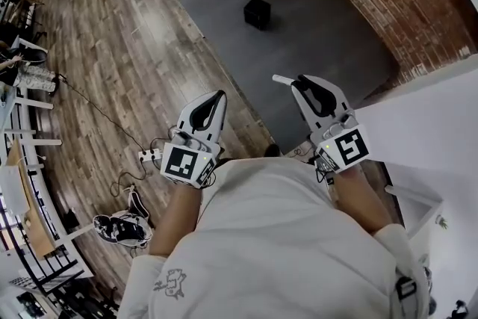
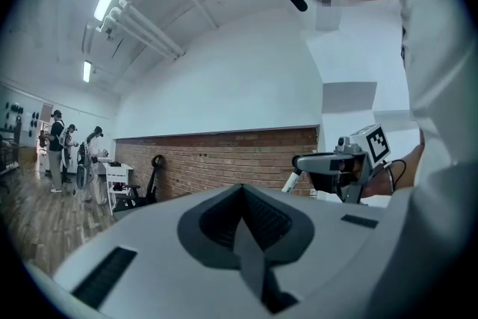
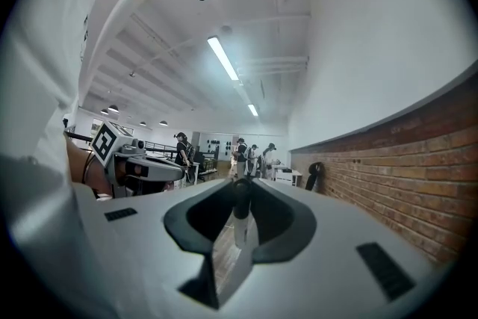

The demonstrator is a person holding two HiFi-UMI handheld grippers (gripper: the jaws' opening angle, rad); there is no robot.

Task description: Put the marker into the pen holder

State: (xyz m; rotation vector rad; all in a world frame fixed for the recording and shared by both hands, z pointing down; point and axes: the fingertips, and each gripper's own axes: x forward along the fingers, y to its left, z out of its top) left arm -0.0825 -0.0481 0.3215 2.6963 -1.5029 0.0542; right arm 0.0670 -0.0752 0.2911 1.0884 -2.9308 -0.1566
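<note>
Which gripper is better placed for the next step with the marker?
Right. The right gripper is shut on the white marker, while the left gripper has its jaws together with nothing between them.

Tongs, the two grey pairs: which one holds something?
The right grey tongs, clamping a slim white marker; the left tongs are shut on nothing.

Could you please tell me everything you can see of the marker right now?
The marker is a slim white stick with a dark end, plastic by its look. It is clamped crosswise at the tips of the right gripper, whose fingers press on both its sides. In the head view its white end pokes out sideways, roughly level, in the air. Nothing else touches it.
</note>
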